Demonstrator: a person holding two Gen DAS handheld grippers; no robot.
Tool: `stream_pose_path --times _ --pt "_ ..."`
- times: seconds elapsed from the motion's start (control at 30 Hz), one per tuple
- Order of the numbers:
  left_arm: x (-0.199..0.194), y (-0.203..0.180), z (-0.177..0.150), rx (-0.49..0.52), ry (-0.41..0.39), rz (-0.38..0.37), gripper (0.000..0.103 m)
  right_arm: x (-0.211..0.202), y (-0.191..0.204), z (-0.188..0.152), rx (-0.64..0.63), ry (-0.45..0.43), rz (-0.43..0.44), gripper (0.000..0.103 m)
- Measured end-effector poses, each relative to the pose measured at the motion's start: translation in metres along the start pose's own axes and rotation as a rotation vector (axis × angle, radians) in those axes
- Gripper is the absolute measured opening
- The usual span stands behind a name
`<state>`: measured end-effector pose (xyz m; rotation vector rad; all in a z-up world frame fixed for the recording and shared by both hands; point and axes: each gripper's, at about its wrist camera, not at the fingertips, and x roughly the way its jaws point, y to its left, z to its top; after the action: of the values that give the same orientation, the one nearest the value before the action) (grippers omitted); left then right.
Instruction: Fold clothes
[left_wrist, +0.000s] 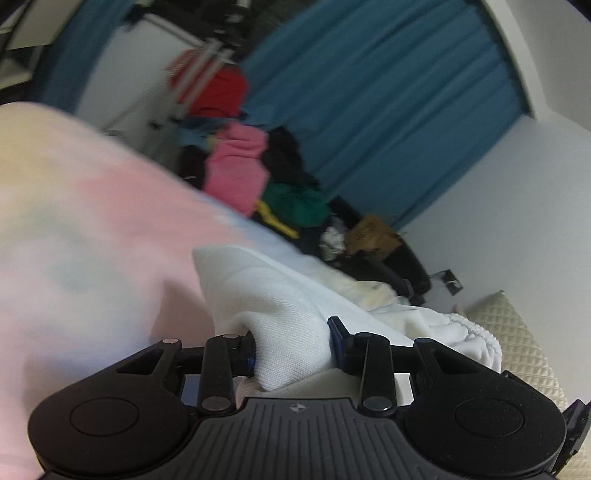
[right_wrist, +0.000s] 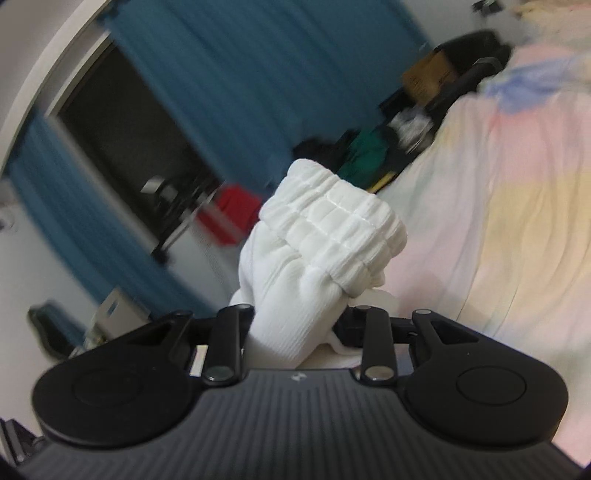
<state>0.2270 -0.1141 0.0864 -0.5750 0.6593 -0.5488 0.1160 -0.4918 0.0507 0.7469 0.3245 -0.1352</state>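
light: soft, even indoor | blur: heavy motion smear on background | edges: fisheye-bent

In front of me hang long blue pleated curtains (left_wrist: 388, 110), and beside them I see a dark window opening (right_wrist: 125, 147). A pile of mixed clothes lies further back: a pink folded cloth (left_wrist: 236, 173), a green crumpled cloth (left_wrist: 299, 206) and a red cloth (left_wrist: 218, 92) over a white rack, all blurred. A brown cardboard box (left_wrist: 369, 232) sits near a black chair (left_wrist: 399, 266). The pastel tie-dye bed sheet (left_wrist: 92, 229) is under me, with a cream quilted pillow (left_wrist: 517, 332) at its edge.
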Motion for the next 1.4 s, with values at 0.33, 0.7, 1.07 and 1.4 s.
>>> stream_pose_path --times 0.33,0.7,1.07,1.4 --pt "0.215 -0.061 -0.04 0.116 0.139 -0.044 0.037 0.055 -0.127 0.089 0.127 -0.085 -0.225 0.033" --pt "0.223 -0.002 -0.15 0.479 0.155 0.007 0.048 0.058 -0.223 -0.035 0.229 0.006 -0.286 0.046" --pt "0.11 -0.083 -0.118 0.629 0.104 0.081 0.07 -0.008 -0.161 0.007 0.159 0.059 -0.413 0.05" --pt "-0.027 -0.162 -0.133 0.725 0.001 0.029 0.101 -0.119 -0.058 0.015 -0.145 0.003 -0.289 0.059"
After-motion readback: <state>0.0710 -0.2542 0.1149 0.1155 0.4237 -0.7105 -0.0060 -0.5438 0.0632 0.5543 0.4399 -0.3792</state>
